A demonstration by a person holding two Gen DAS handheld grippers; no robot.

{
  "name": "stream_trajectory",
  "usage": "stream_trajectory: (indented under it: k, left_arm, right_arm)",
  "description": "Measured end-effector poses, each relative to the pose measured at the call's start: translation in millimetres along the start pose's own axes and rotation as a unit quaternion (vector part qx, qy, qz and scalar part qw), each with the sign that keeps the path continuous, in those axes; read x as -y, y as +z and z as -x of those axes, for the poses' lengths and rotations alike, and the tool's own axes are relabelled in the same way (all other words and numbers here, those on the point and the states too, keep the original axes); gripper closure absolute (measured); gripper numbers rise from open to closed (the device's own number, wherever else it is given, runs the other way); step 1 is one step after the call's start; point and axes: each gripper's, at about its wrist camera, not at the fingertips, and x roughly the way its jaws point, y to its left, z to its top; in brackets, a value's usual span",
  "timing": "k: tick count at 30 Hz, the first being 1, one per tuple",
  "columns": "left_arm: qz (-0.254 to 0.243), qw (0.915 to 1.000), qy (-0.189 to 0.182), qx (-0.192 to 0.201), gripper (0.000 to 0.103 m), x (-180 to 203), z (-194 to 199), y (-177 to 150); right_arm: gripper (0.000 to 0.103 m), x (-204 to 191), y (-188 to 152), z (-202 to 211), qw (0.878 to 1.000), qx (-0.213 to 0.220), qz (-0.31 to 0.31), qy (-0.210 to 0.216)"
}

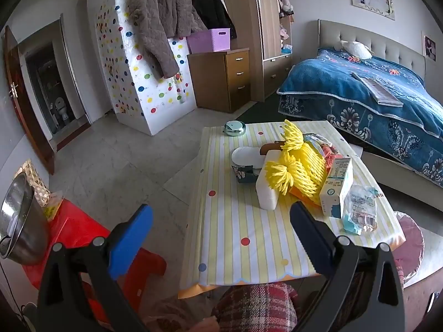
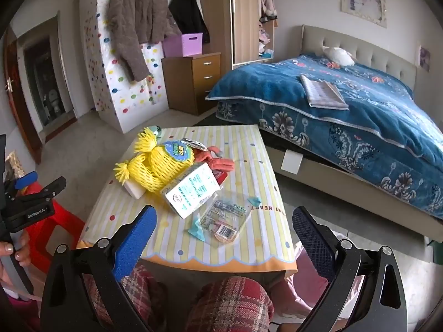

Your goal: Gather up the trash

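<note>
A small table with a striped, dotted cloth (image 1: 238, 249) (image 2: 260, 166) holds a heap of trash. In it are yellow foam fruit nets (image 1: 296, 166) (image 2: 160, 163), a white foam block (image 1: 267, 195) (image 2: 135, 189), a milk carton (image 1: 336, 188) (image 2: 193, 193), a clear plastic wrapper (image 1: 360, 210) (image 2: 223, 218) and orange-red wrappers (image 2: 220, 163). My left gripper (image 1: 221, 238) hovers open over the table's near left part, with nothing between its fingers. My right gripper (image 2: 224, 238) hangs open above the near edge, just short of the clear wrapper.
A round metal dish (image 1: 234, 128) stands at the table's far edge. A red stool (image 1: 77, 238) with a steel bowl (image 1: 16, 221) is to the left. A bed with a blue cover (image 2: 346, 116) lies to the right. Plaid-clad knees (image 2: 229, 304) sit below the table edge.
</note>
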Motion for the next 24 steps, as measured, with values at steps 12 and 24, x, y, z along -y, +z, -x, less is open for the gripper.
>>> stream_trajectory:
  k: [12, 24]
  left_arm:
    - [0.000, 1.0000, 0.000, 0.000, 0.007, -0.4, 0.1, 0.0]
    - [0.000, 1.0000, 0.000, 0.000, 0.007, -0.9, 0.1, 0.5]
  right_arm:
    - [0.006, 0.3, 0.2, 0.0, 1.000, 0.000, 0.000, 0.001]
    - [0.006, -1.0, -0.7, -0.1, 1.000, 0.001, 0.000, 0.001]
